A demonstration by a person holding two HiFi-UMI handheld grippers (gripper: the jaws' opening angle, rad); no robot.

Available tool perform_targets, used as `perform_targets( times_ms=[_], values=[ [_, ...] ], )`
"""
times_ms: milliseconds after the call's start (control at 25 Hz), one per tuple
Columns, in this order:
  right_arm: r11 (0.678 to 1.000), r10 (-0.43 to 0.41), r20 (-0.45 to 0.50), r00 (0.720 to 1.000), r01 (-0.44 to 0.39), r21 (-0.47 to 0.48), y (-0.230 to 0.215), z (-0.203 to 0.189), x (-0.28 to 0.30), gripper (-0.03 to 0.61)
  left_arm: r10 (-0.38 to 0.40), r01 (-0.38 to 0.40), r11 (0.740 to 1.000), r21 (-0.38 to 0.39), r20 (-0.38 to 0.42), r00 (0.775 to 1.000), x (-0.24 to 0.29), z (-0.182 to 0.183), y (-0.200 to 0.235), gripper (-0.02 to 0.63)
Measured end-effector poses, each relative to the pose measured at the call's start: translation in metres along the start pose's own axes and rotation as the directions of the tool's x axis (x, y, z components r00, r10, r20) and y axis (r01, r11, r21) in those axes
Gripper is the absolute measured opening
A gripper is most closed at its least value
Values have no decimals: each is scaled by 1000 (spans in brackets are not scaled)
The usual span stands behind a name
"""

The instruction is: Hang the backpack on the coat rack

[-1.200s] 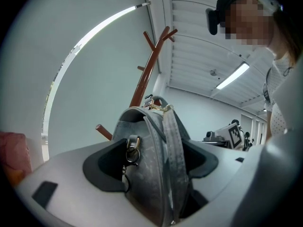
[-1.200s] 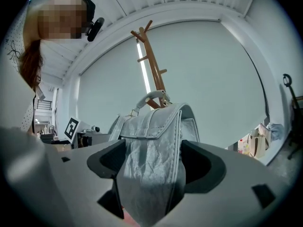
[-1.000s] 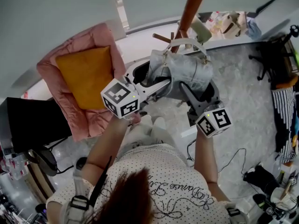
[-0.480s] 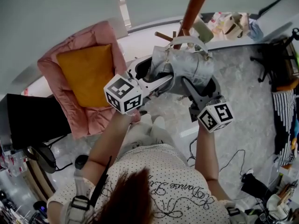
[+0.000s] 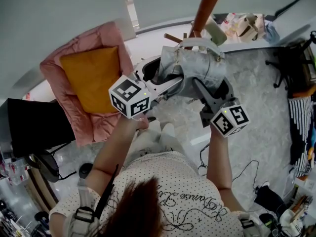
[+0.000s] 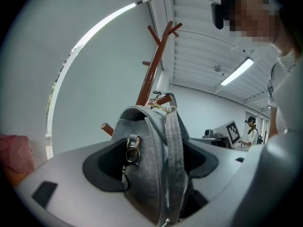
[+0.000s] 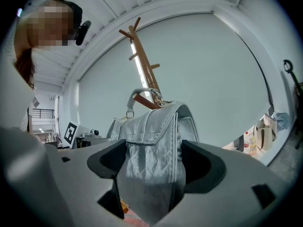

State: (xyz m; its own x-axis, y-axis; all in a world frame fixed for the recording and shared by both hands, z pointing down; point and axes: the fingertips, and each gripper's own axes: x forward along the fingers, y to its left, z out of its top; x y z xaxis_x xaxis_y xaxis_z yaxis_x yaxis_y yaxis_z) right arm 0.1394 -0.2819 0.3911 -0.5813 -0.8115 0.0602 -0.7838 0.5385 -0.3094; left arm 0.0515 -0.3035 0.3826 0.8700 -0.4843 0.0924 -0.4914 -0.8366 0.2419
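Holding: left gripper (image 6: 152,157) and right gripper (image 7: 154,162) both have their jaws spread wide and clamped on the grey backpack (image 5: 195,70), one on each side.
Backpack spot: up in the air, right against the coat rack (image 5: 207,1) pole.
Just changed: barely anything, the bag only crept a touch closer to the pole over the last second.
Handle: top handle (image 5: 197,42) looks looped over a peg (image 7: 142,100) already.
Meaning: probably time to ease off and check it hangs.
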Motion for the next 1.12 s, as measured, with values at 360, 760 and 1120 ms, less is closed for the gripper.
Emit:
perform_targets(
  times_ms=[360, 760, 1120],
  values=[
    [1000, 21, -6, 1000, -21, 13, 2, 6, 1, 368, 11, -11, 1000, -13, -13, 1000, -1, 5, -1, 344],
    [999, 25, -50, 998, -22, 41, -5, -2, 8, 374, 23, -27, 998, -63, -54, 998, 4, -2, 7, 344],
    [1000, 1, -86, 996, -1, 4, -25, -12, 28, 373, 38, -42, 997, -59, -69, 997, 18, -17, 29, 344]
  ],
)
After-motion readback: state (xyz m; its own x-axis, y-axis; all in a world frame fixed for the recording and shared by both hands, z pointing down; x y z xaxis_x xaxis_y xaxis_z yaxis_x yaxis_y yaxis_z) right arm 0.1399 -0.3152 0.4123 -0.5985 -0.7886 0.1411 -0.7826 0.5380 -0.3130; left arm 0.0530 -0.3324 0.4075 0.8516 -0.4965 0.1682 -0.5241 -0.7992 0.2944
